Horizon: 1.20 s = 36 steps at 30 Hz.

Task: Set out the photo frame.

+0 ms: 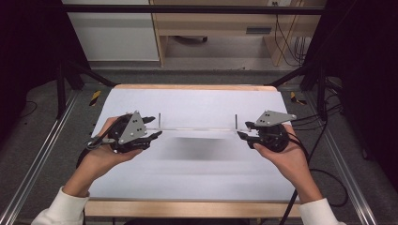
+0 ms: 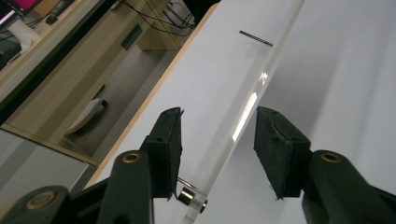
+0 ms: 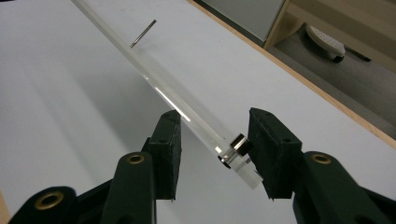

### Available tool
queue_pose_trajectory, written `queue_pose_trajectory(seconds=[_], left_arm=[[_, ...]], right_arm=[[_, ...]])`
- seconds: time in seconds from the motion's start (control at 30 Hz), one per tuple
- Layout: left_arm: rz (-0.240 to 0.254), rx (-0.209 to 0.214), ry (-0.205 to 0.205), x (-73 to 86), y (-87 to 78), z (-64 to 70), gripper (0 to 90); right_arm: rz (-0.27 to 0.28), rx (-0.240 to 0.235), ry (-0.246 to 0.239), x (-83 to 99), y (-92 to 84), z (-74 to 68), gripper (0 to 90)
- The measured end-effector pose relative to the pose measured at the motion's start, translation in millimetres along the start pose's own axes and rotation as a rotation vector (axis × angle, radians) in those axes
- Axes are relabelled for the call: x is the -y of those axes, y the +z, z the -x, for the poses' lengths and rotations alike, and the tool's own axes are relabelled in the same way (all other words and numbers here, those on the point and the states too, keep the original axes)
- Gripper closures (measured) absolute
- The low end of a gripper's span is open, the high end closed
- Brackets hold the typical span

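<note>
Bar: clear bar [image 1: 197,129] spans L–R above counter [image 1: 197,173], btwn both hand-held grippers.
L end: btwn jaws of left hand-held gripper [image 1: 152,127].
R end: btwn jaws of right hand-held gripper [image 1: 245,130].
Pins: thin pin [image 1: 159,120] upright nr L end, another [image 1: 235,121] nr R end.
Behind counter: floor, wooden desk [image 1: 220,23].

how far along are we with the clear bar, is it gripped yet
Done: the left gripper sits at one end of the clear bar and the right gripper at the other. In hand: each pair of jaws straddles the bar with gaps showing, so neither looks clamped. A shadow on the white table suggests the bar is raised; what carries it is unclear. Left: closing on it.
</note>
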<state>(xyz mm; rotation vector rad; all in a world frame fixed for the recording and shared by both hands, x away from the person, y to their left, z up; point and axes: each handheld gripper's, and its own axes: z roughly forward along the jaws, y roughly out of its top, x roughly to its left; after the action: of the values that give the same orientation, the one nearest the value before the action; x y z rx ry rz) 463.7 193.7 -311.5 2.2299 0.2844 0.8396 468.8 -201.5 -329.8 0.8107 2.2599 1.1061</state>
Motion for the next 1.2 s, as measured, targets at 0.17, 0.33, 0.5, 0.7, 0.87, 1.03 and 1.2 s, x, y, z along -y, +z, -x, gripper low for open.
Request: queue_pose_trajectory(seconds=[0.17, 0.33, 0.5, 0.7, 0.87, 1.03, 1.2], left_arm=[[-0.034, 0.011, 0.005, -1.9, 8.9, -1.4, 58.3], [-0.05, 0.001, 0.012, -5.0, 13.9, -4.5, 65.4], [-0.06, 0.002, 0.018, -7.8, 14.8, -8.5, 66.1], [-0.064, 0.014, 0.007, -10.7, 17.0, -16.5, 66.0], [-0.077, 0.026, 0.003, -14.3, 19.2, -24.1, 65.9], [-0.08, 0.05, -0.017, -17.3, 22.7, -35.1, 65.8], [-0.092, 0.061, -0.022, -22.2, 27.3, -46.1, 65.8]], right_arm=[[0.003, -0.001, 0.002, -2.6, 1.1, 3.1, 55.5], [0.005, -0.001, 0.003, -4.9, 1.9, 5.9, 55.5], [0.016, 0.002, 0.008, -6.1, 2.6, 8.1, 55.1], [0.068, 0.018, 0.021, -5.5, 3.3, 11.3, 47.2], [0.096, 0.082, -0.024, 0.1, 8.0, 13.0, 34.4], [0.091, 0.072, -0.038, 2.1, 17.5, 18.0, 43.7], [0.116, 0.073, -0.04, 0.1, 23.9, 26.3, 53.4]])
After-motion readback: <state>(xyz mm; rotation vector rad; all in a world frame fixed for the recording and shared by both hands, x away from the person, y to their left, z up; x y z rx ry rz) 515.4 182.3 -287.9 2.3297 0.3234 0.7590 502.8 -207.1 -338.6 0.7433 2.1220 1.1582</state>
